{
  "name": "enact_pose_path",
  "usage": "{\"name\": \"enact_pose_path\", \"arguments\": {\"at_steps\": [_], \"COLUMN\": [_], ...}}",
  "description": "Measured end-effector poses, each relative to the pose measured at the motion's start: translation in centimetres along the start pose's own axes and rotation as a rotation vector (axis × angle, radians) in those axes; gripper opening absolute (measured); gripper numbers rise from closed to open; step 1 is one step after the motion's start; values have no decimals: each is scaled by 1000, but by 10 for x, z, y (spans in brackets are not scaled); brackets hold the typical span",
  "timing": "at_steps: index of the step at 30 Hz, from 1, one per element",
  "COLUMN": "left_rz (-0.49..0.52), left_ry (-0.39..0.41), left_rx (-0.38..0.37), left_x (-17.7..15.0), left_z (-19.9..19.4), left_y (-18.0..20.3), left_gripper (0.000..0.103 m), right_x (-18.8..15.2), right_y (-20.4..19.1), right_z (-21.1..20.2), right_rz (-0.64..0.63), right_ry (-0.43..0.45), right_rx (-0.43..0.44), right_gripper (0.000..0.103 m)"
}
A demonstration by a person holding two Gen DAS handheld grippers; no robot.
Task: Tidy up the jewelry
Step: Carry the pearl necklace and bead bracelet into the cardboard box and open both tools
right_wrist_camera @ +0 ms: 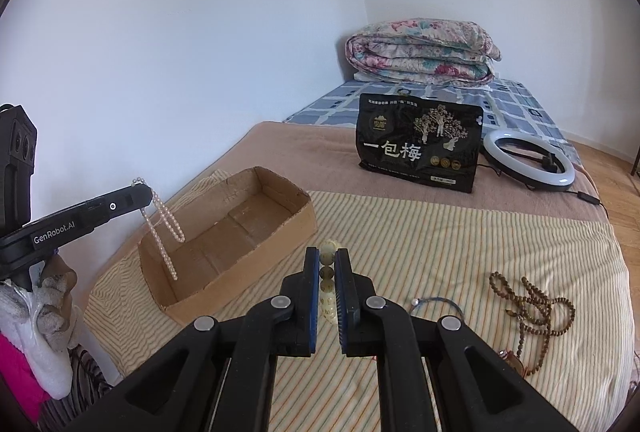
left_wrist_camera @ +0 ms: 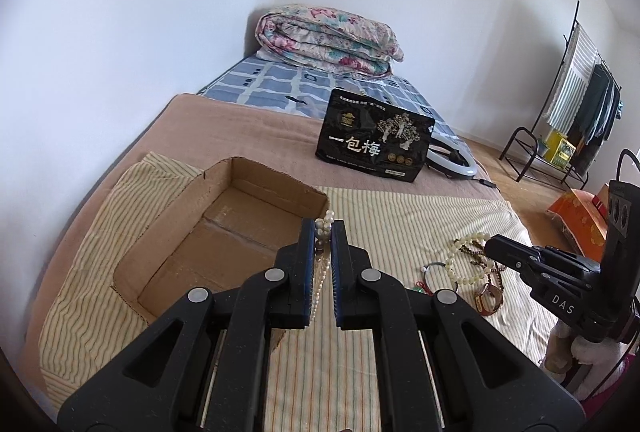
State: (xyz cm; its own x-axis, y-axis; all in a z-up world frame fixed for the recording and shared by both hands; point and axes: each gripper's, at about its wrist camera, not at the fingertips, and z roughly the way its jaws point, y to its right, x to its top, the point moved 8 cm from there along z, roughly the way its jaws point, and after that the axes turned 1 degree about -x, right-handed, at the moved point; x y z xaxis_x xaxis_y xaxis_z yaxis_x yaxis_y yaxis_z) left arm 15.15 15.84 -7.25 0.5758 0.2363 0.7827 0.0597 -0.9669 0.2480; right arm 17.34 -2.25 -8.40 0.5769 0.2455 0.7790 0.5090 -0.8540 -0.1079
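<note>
My left gripper [left_wrist_camera: 323,228] is shut on a pearl necklace [left_wrist_camera: 322,272]; in the right wrist view the necklace [right_wrist_camera: 162,224] dangles from it over the near left corner of the open cardboard box [right_wrist_camera: 280,228]. My right gripper [right_wrist_camera: 327,260] is shut on a cream bead bracelet [right_wrist_camera: 329,296]; in the left wrist view the bracelet [left_wrist_camera: 460,264] hangs from its tips down to the striped cloth [left_wrist_camera: 400,207]. A brown bead necklace [right_wrist_camera: 532,308], a thin blue bracelet [right_wrist_camera: 436,302] and a wristwatch [left_wrist_camera: 490,298] lie on the cloth.
The box [left_wrist_camera: 168,232] is empty inside. A black snack bag [right_wrist_camera: 420,139] stands behind the cloth, with a ring light [right_wrist_camera: 528,161] beside it. A folded quilt [left_wrist_camera: 328,37] lies at the bed's far end. A clothes rack [left_wrist_camera: 580,103] stands on the floor.
</note>
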Motion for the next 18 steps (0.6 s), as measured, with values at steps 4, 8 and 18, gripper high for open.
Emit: {"name": "enact_pose_path", "arguments": {"at_steps": [4, 8, 18], "left_rz": [-30, -38, -85], "left_ry": [7, 15, -5], "left_rx": [17, 54, 97], "left_x": [3, 3, 0], "left_z": [1, 2, 6], "left_y": [-13, -25, -54], "left_gripper": [5, 5, 5], "right_x": [11, 19, 27], "right_y": [-15, -35, -87], "right_z": [16, 34, 75], "right_rz": [-43, -90, -152], "right_ry": [-6, -16, -38], "right_rx": [20, 46, 137], "right_gripper": [5, 5, 5]}}
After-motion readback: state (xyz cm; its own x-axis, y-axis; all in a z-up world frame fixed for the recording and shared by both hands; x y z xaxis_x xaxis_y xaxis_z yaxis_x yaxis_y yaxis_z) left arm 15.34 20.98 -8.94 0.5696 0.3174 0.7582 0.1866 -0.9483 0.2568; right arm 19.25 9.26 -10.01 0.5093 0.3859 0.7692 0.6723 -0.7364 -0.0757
